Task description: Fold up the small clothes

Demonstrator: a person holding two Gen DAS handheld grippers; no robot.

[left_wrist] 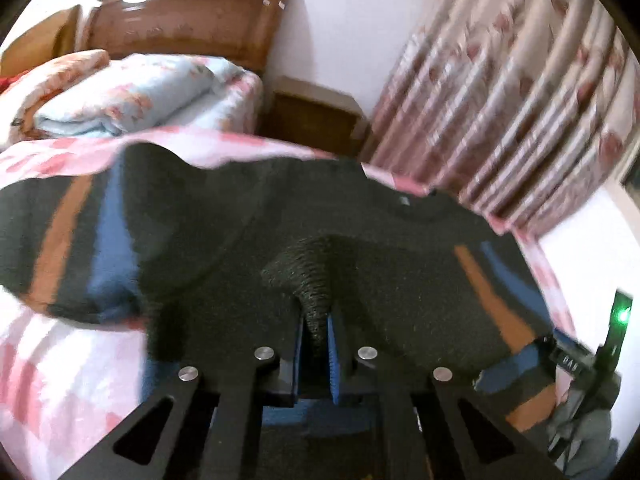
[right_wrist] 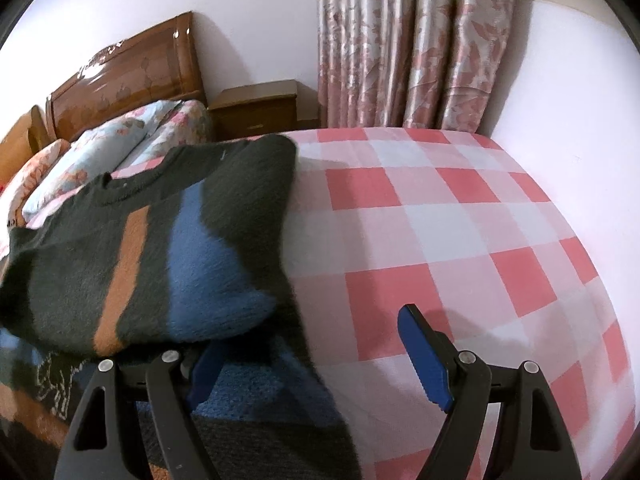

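A dark knit sweater (left_wrist: 248, 216) with orange and blue stripes lies on the pink checked bedsheet (left_wrist: 60, 360). My left gripper (left_wrist: 315, 320) is shut on a ribbed cuff or hem (left_wrist: 308, 276) of the sweater and holds it up over the body. In the right wrist view the sweater (right_wrist: 152, 248) lies at the left, with a sleeve folded over the body. My right gripper (right_wrist: 316, 352) is open and empty. Its left finger (right_wrist: 204, 368) sits under the sweater's edge and its right finger (right_wrist: 424, 356) is over the bare sheet (right_wrist: 460, 240).
Folded floral quilts (left_wrist: 120, 96) and a wooden headboard (left_wrist: 180, 20) are at the bed's head. A wooden nightstand (right_wrist: 256, 108) and patterned curtains (right_wrist: 416, 40) stand beyond the bed. The other gripper with a green light (left_wrist: 616, 320) shows at the right edge.
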